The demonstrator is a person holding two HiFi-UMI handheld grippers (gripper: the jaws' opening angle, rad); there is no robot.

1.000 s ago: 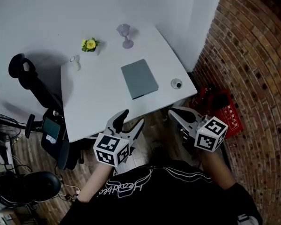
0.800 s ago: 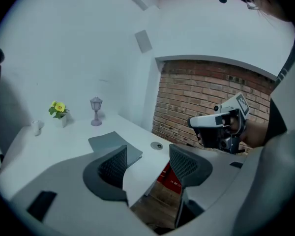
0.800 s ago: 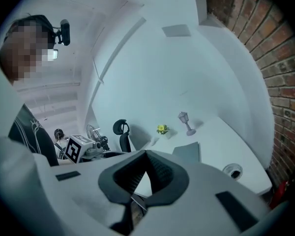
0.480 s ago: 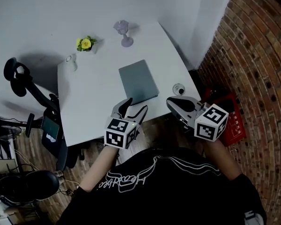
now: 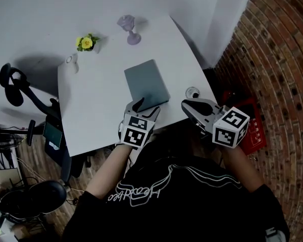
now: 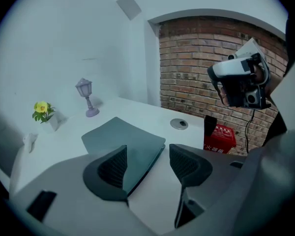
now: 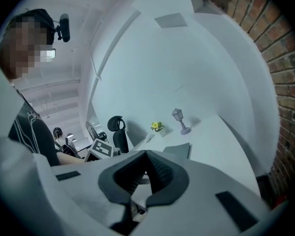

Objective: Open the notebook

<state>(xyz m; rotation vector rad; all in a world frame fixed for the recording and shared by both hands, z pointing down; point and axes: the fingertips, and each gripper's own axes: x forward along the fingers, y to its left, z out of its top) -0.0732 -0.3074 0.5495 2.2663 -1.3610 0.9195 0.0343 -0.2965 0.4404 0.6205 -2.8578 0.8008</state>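
The closed grey notebook (image 5: 146, 84) lies flat on the white table (image 5: 91, 110), a little right of centre. My left gripper (image 5: 146, 107) hovers open at the notebook's near edge. In the left gripper view the notebook (image 6: 123, 136) fills the space ahead, and its near corner shows between the open jaws of that gripper (image 6: 147, 154). Over the table's near right corner, apart from the notebook, my right gripper (image 5: 190, 106) is shut with nothing in it. From the right gripper view its tips (image 7: 146, 155) meet, and the notebook (image 7: 179, 150) lies beyond.
A small purple lamp ornament (image 5: 127, 28), a yellow flower pot (image 5: 86, 43) and a small white object (image 5: 70, 60) stand at the table's far side. A round grommet (image 5: 192, 92) sits near the right edge. A brick wall (image 5: 278, 59) and red crate (image 5: 248, 127) are right, an office chair (image 5: 17, 87) left.
Both grippers have moved forward from below the table's near edge. The left one now reaches the notebook's near edge, and the right one is over the table's corner. The notebook stays closed.
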